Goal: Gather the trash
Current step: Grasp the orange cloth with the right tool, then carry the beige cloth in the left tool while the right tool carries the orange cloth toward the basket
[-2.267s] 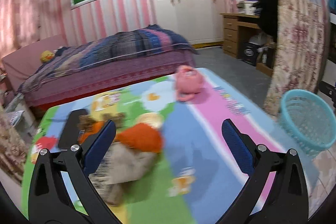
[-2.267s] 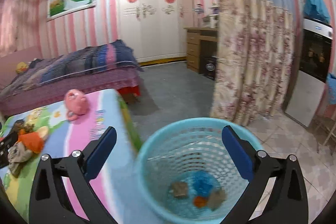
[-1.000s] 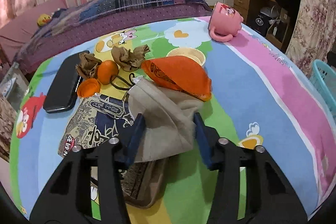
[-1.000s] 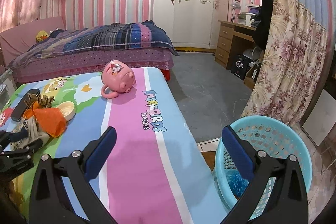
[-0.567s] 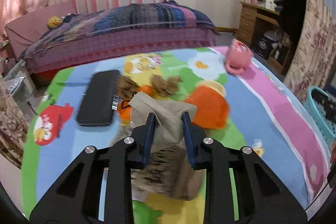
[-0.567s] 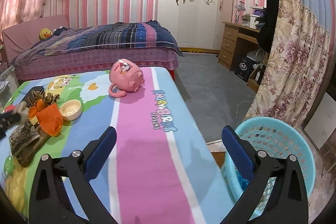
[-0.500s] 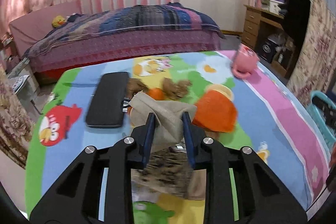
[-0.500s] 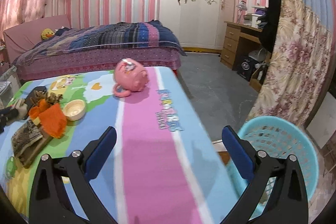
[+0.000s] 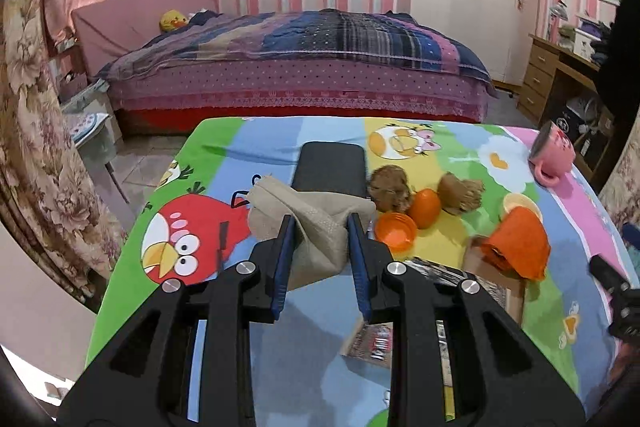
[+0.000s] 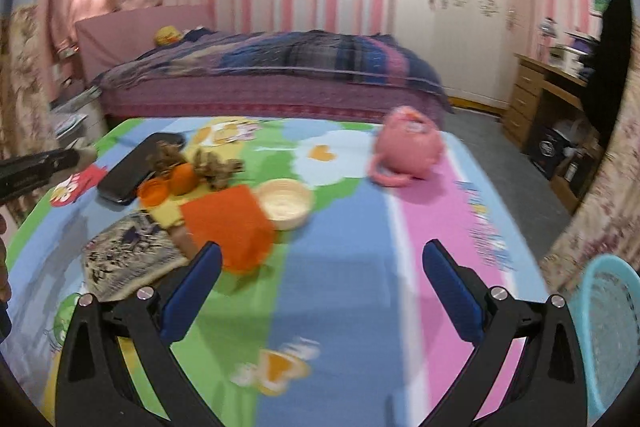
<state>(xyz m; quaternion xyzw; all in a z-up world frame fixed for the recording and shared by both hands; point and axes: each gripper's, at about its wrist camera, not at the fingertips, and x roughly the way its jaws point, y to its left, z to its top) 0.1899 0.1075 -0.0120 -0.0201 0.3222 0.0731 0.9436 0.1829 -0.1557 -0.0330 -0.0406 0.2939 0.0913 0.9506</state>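
My left gripper point(image 9: 320, 227) is shut on a crumpled beige paper napkin point(image 9: 312, 223) and holds it above the colourful cartoon table cover point(image 9: 224, 155). On the table lie an orange paper wrapper point(image 9: 516, 247), two brown paper wads point(image 9: 390, 187), an orange fruit point(image 9: 426, 203) and an orange lid point(image 9: 394, 229). My right gripper point(image 10: 320, 279) is open and empty over the table's near side, with the orange wrapper point(image 10: 228, 223) just beyond its left finger. The blue trash basket point(image 10: 608, 311) shows at the far right of the right wrist view.
A black phone-like case point(image 9: 330, 167), a pink mug point(image 10: 408, 143) on its side, a cream bowl point(image 10: 286, 203) and a printed packet point(image 10: 128, 259) are on the table. A bed point(image 9: 300, 67) stands behind. A floral curtain point(image 9: 36, 147) hangs at the left.
My left gripper has lifted the napkin off the pile and swung left. My right gripper has turned left from the basket toward the table's trash.
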